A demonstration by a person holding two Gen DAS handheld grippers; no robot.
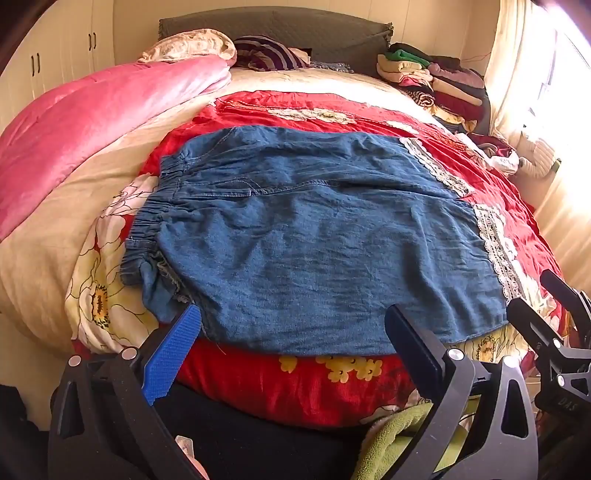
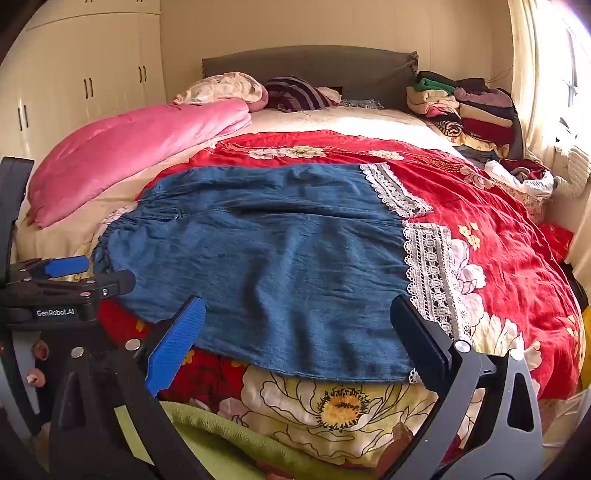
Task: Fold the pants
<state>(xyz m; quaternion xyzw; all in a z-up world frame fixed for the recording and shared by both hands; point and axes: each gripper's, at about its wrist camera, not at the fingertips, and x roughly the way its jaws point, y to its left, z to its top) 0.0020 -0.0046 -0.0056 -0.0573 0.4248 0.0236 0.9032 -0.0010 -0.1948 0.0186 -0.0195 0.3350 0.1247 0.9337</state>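
Observation:
Blue denim pants [image 1: 306, 236] lie spread flat across a red floral bedspread [image 1: 295, 384]. The elastic waistband [image 1: 147, 221] is at the left and the white lace cuffs [image 1: 495, 243] at the right. My left gripper [image 1: 293, 312] hovers open over the near hem on the waistband side, its pads pressing on nothing. In the right wrist view the same pants [image 2: 266, 251] fill the middle, with the lace cuffs [image 2: 428, 273] to the right. My right gripper [image 2: 297, 301] stands open above the near hem by the cuffs. Each gripper shows in the other's view: the right gripper [image 1: 554, 325], the left gripper [image 2: 74, 275].
A pink quilt [image 1: 92, 147] is bunched along the bed's left side. A stack of folded clothes [image 1: 436, 81] sits at the back right by the grey headboard [image 1: 277, 26]. A green towel [image 2: 229, 435] lies at the near edge. Wardrobe doors [image 2: 85, 81] stand left; a bright curtained window [image 1: 535, 74] is right.

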